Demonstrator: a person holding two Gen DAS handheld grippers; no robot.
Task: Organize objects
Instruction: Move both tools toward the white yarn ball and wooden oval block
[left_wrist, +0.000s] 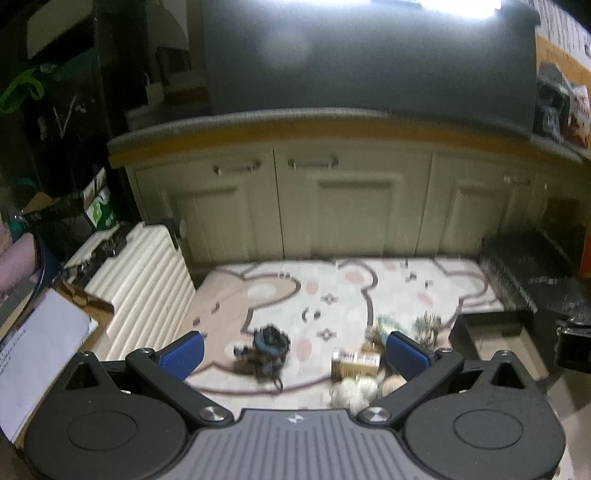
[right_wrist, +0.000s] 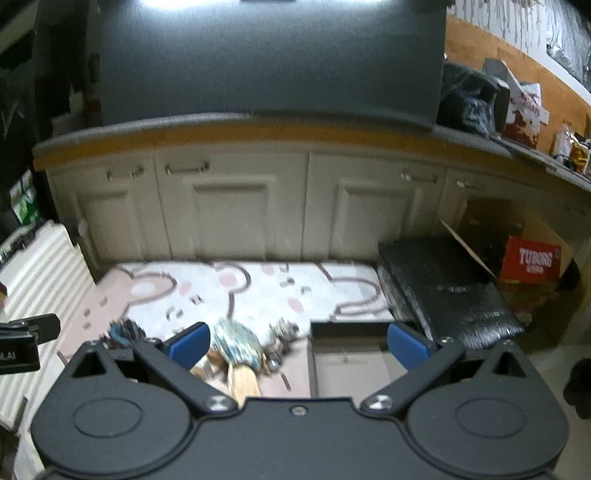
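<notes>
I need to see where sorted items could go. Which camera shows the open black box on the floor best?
The right wrist view: the open black box sits between the spread fingers of the right claw, showing its rim and pale inside. The left wrist view catches it only at the right edge, partly hidden behind a finger of the left claw.

Cream cabinets, a cartoon rug and clutter along both sides of the floor.

A run of cream cabinet doors (right_wrist: 229, 206) with metal handles stands under a dark countertop (right_wrist: 236, 127) edged in orange, and a large dark panel (right_wrist: 269, 55) rises behind it. A pale rug (left_wrist: 332, 291) printed with bear faces lies on the floor in front. A white ribbed suitcase (left_wrist: 144, 273) lies flat at the rug's left edge, a black textured case (right_wrist: 443, 291) at its right. Beside that case sits a red carton (right_wrist: 532, 264) lettered TUBORG. Bags and boxes (right_wrist: 476, 99), too blurred to identify, crowd the counter's right end.
</notes>
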